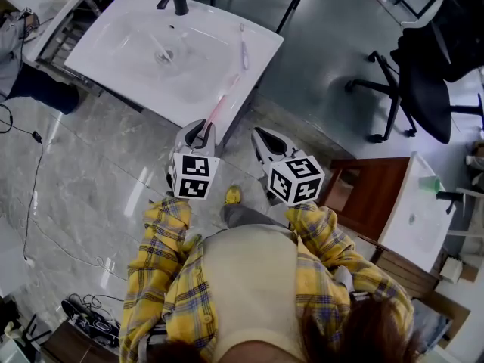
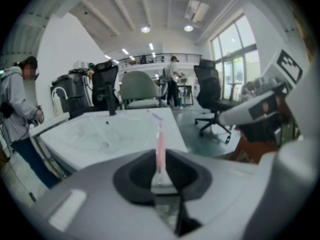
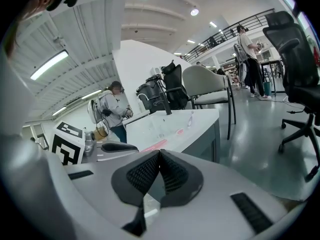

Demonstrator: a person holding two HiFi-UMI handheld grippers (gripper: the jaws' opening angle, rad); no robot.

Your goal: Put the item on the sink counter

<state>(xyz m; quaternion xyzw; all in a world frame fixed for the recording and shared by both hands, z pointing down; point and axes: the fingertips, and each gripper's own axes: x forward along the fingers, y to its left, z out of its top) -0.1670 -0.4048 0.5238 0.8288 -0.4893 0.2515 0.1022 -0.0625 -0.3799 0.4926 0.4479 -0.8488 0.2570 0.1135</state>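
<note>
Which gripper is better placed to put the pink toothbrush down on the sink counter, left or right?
Left. The left gripper already has its jaws shut on the pink toothbrush, whose tip reaches over the sink counter. The right gripper is shut and empty.

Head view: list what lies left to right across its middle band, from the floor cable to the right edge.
black floor cable → left gripper, shut on the pink toothbrush → right gripper → brown wooden cabinet → small white sink
</note>
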